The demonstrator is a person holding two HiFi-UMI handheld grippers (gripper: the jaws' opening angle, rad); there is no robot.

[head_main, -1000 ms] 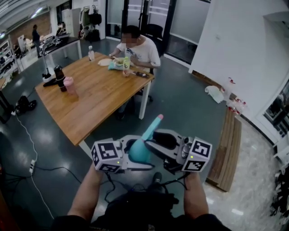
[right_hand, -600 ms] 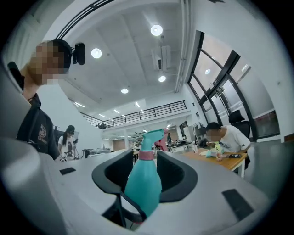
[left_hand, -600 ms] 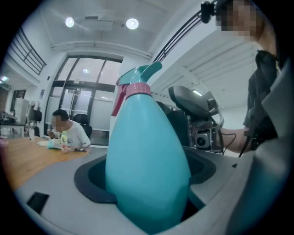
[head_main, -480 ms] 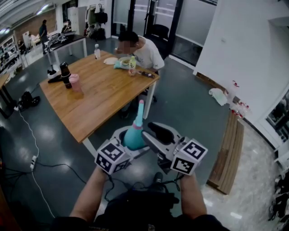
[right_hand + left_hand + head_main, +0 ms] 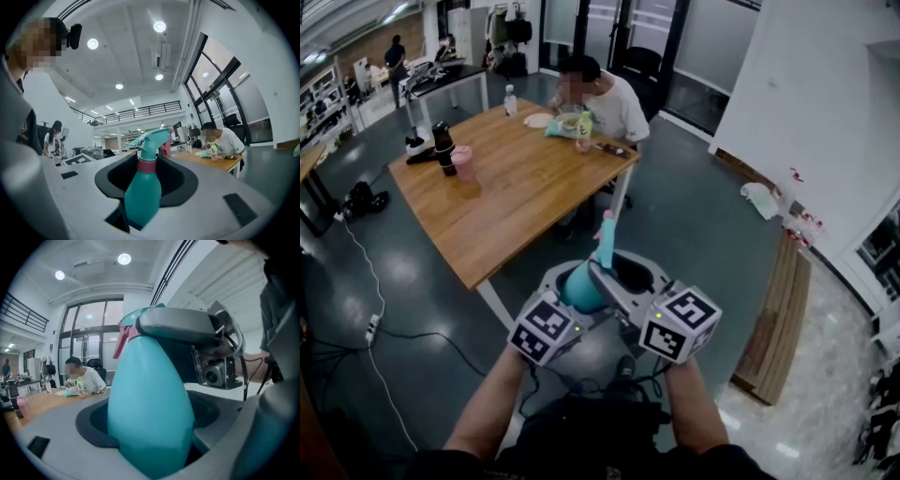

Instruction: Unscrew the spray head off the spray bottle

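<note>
A teal spray bottle [image 5: 579,289] with a pink collar [image 5: 147,165] and a teal spray head [image 5: 152,138] is held in the air in front of me, its nozzle [image 5: 605,239] pointing away. My left gripper [image 5: 572,302] is shut on the bottle's fat body [image 5: 150,413], which fills the space between its jaws. My right gripper [image 5: 614,281] comes in from the right. One of its jaws lies across the bottle's top in the left gripper view. Its jaws have just been closing, and the bottle [image 5: 143,192] sits wedged between them.
Below and ahead stands a wooden table [image 5: 506,202] with a pink cup [image 5: 462,161] and a dark bottle [image 5: 443,142]. A person [image 5: 600,98] sits at its far end. Cables [image 5: 384,328] run over the dark floor at left. Wooden planks [image 5: 778,319] lie along the white wall at right.
The bottle's nozzle has swung from leaning right to pointing nearly straight away. Both grippers have drawn closer together, and the right one has shifted left against the bottle.
</note>
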